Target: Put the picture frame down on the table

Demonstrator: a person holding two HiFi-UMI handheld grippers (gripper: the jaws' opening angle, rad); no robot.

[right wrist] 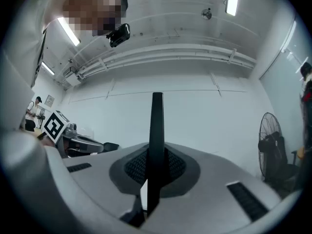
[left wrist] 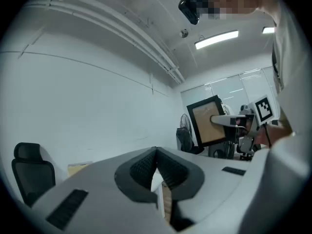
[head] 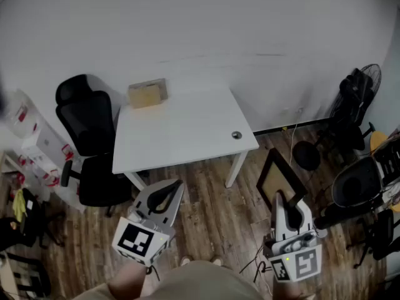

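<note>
While the right gripper (head: 279, 197) is clamped on the bottom edge of the frame (head: 279, 179), the frame stands upright in the air off the table's (head: 181, 130) front right corner, above the floor and well clear of the top. The right gripper view shows it edge-on, a thin black bar (right wrist: 157, 130) pinched between the pads. From the left gripper view its tan face and black border (left wrist: 207, 121) are plain, with the right gripper reaching in from the side.

The left gripper (head: 175, 189) hangs in front of the table's near edge, its jaws pressed together with nothing between them (left wrist: 156, 152).

The step in hand looks like the carry: the frame is held but not yet over the table. Next, the right gripper probably has to travel forward and left until the frame is above the bare middle of the top, then tip it flat and lower it before letting go. A box (head: 147, 94) sits at the table's far left corner and a small round thing (head: 236, 135) lies near its right edge; both are best avoided.
</note>
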